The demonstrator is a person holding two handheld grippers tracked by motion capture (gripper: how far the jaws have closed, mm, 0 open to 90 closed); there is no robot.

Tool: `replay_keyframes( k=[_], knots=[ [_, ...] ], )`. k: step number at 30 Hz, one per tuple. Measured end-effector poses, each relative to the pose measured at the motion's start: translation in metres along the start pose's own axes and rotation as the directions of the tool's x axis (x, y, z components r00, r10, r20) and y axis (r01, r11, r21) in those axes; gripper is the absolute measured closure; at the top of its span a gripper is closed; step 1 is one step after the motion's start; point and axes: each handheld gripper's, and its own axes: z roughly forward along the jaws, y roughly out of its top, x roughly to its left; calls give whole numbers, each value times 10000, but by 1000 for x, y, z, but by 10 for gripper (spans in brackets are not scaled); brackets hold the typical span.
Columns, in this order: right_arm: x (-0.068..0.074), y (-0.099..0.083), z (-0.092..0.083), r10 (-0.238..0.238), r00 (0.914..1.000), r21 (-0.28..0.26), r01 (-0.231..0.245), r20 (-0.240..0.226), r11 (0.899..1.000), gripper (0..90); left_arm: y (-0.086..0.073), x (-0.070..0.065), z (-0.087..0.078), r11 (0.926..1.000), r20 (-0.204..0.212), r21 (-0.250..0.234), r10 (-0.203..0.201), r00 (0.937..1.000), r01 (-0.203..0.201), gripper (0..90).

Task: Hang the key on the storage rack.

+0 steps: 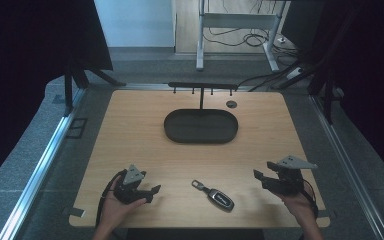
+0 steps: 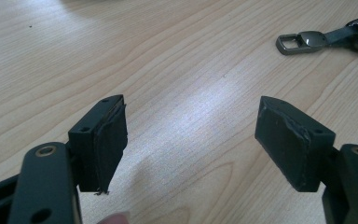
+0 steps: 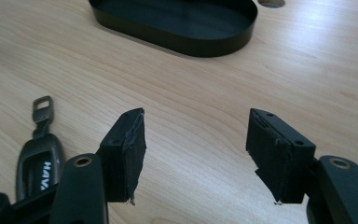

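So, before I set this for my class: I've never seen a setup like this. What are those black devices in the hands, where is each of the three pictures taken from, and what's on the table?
A person sits at a wooden table and holds a hand-operated two-jaw gripper in each hand. The high view looks down from above: the left gripper is at the left, the right gripper at the right. The other two pictures come from cameras riding on each gripper, looking along its black jaws. Both grippers are open and hold nothing. Between them lies a car key fob with a metal loop. Farther back sits an empty black oval tray, with a small hook rack behind it.
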Motion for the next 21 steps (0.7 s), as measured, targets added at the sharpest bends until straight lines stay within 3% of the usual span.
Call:
replay_keyframes(
  k=[12, 21],
  knots=[
    [12, 31, 0, -671, 9949, 533, 712, -754, 9960, 386, -1, 0, 2, 10000, -1, 76, -43, 10000, 43, 257],
    [32, 57, 9, -1449, 9808, 1338, 1622, -1303, 9776, 406, -1, -1, 3, 9999, 61, 119, -30, 10000, 29, 256]
  ],
)
